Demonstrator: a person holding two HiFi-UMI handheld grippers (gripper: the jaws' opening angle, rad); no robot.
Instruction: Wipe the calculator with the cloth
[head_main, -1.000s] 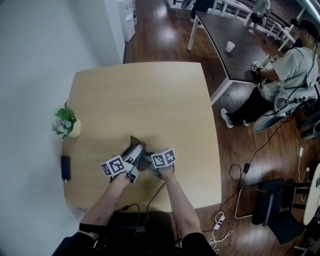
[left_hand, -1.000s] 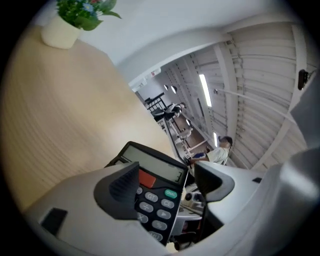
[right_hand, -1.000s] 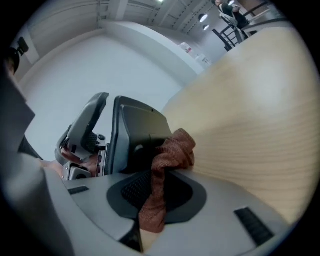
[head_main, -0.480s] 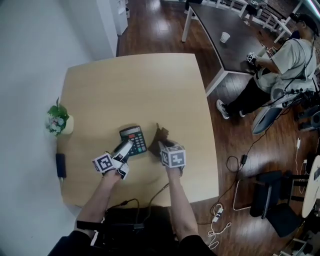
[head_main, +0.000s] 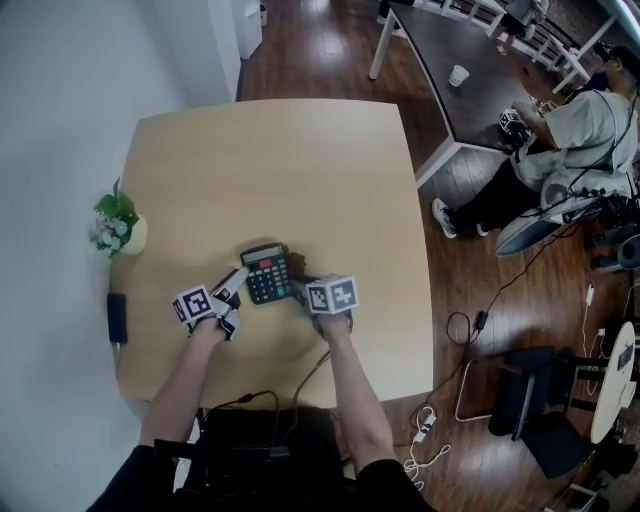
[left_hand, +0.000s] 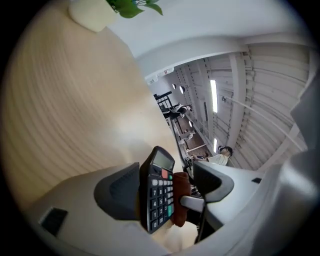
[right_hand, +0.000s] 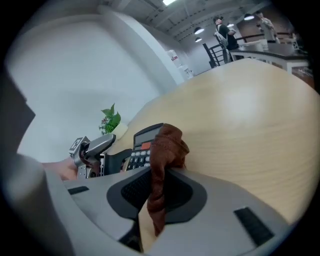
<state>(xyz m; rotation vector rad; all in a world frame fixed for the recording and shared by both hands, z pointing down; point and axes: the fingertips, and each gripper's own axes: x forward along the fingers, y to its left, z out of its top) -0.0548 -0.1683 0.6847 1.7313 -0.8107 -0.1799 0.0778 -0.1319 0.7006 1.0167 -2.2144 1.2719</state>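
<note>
A dark calculator (head_main: 267, 273) lies on the pale wooden table (head_main: 270, 170), near its front edge. My left gripper (head_main: 240, 280) is at the calculator's left edge, jaws open. In the left gripper view the calculator (left_hand: 159, 192) rests against one jaw, with a gap to the other. My right gripper (head_main: 300, 290) comes in from the right, shut on a brown cloth (right_hand: 165, 150). The bunched cloth (left_hand: 180, 197) presses on the key side of the calculator (right_hand: 142, 147). The left gripper (right_hand: 97, 150) shows beyond it in the right gripper view.
A small potted plant (head_main: 118, 225) and a dark flat object (head_main: 117, 317) sit at the table's left edge. A cable (head_main: 310, 370) hangs over the front edge. At back right a seated person (head_main: 570, 130) works at a dark table with a white cup (head_main: 458, 75).
The right gripper has moved left with the cloth, from beside the calculator onto its lower right part. The left gripper has kept to the calculator's left edge.
</note>
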